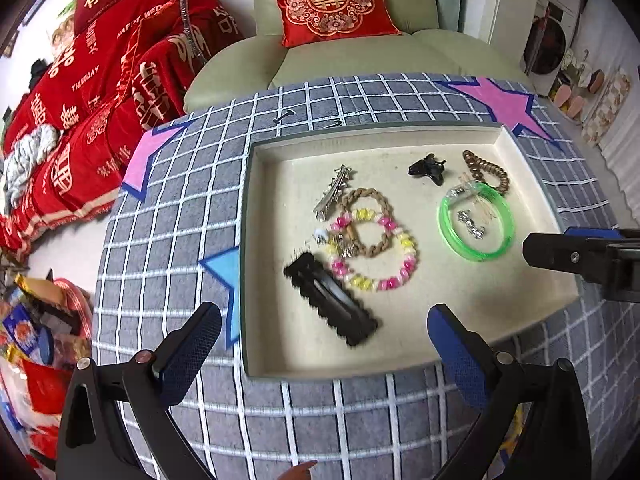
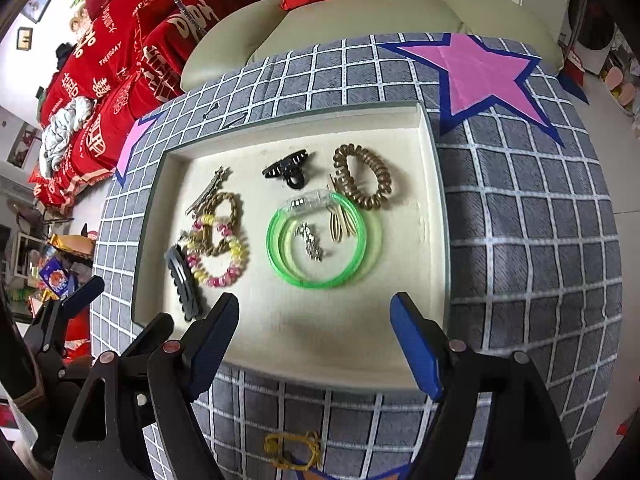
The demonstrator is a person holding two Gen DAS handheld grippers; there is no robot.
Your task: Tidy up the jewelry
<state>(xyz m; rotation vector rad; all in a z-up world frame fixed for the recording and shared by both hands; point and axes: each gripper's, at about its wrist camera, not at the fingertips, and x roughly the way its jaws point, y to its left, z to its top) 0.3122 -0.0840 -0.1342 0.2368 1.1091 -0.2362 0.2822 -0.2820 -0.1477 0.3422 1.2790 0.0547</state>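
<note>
A cream tray (image 1: 400,356) (image 2: 320,364) lies on a grey checked cloth. In it are a black scalloped hair clip (image 1: 332,300) (image 2: 184,280), a pink-and-yellow bead bracelet (image 1: 404,272) (image 2: 236,268), a braided brown ring (image 1: 382,204) (image 2: 232,208), a silver clip (image 1: 332,192) (image 2: 208,192), a black claw clip (image 1: 426,168) (image 2: 288,170), a brown coil hair tie (image 1: 498,176) (image 2: 376,184) and a green bangle (image 1: 460,240) (image 2: 316,280) around small metal pieces. My left gripper (image 1: 324,334) is open above the tray's near left. My right gripper (image 2: 316,320) is open above the near edge.
Two dark hairpins (image 1: 308,120) (image 2: 224,116) lie on the cloth beyond the tray. A yellow cord knot (image 2: 292,452) lies on the cloth near me. Pink stars (image 2: 480,72) mark the cloth. A green armchair (image 1: 360,60) with a red cushion stands behind.
</note>
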